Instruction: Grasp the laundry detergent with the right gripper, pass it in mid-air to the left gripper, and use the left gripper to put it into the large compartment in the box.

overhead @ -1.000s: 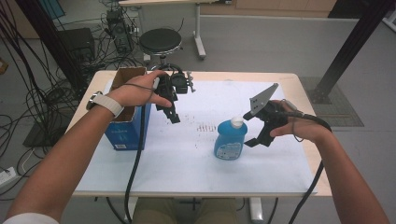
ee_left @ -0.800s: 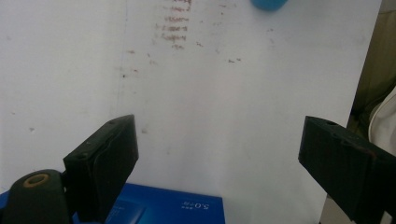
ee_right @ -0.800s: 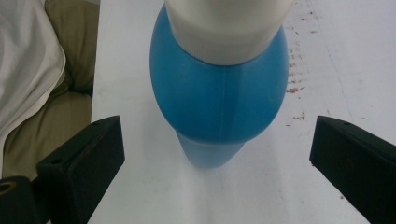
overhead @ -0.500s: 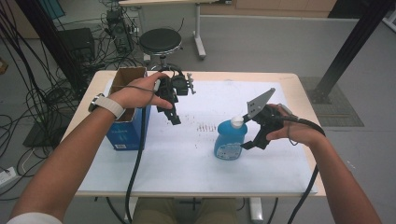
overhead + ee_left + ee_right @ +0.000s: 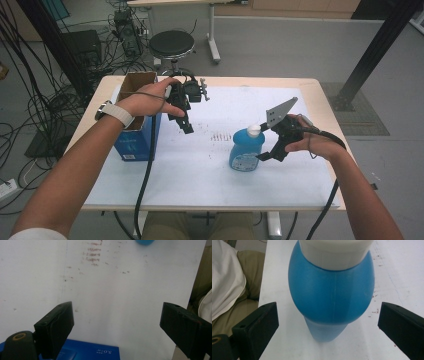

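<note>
the right gripper point(image 5: 327, 322) has its jaws spread wide on either side of the blue bottle point(image 5: 332, 297), pads clear of it, nothing gripped. the bottle, white-capped, stands upright on the white sheet point(image 5: 200, 165) near the table's middle, its pale front label too small to read. the right hand point(image 5: 312, 142) comes in level from the side, its grey plate tilted up. the left gripper point(image 5: 116, 325) is also wide open and empty, hanging angled down over the sheet beside the blue box point(image 5: 135, 142), where "5.0" is barely legible; the left wrist bends over the box's open top.
</note>
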### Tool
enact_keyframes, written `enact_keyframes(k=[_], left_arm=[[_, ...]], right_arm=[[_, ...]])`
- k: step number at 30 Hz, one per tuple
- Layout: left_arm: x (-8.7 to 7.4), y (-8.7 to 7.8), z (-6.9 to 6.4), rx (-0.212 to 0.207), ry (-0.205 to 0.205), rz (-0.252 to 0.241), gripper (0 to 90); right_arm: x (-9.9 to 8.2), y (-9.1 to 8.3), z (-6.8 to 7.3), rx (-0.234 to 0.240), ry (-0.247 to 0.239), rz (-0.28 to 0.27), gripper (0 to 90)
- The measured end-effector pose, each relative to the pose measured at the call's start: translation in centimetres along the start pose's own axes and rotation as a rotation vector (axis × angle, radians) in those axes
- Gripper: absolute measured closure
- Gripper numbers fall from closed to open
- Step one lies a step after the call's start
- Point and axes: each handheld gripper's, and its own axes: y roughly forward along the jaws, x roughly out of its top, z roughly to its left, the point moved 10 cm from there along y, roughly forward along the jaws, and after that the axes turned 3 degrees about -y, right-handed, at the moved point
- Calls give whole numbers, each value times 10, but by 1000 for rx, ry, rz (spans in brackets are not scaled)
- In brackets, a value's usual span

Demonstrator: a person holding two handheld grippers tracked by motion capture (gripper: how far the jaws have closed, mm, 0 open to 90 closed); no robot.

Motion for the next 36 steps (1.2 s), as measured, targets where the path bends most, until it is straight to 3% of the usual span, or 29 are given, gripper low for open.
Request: enact_keyframes(k=[36], left_arm=[[-2,3,-1,-7,-4,7,124]], right_arm=[[-2,2,0,-11,9,-33,33]])
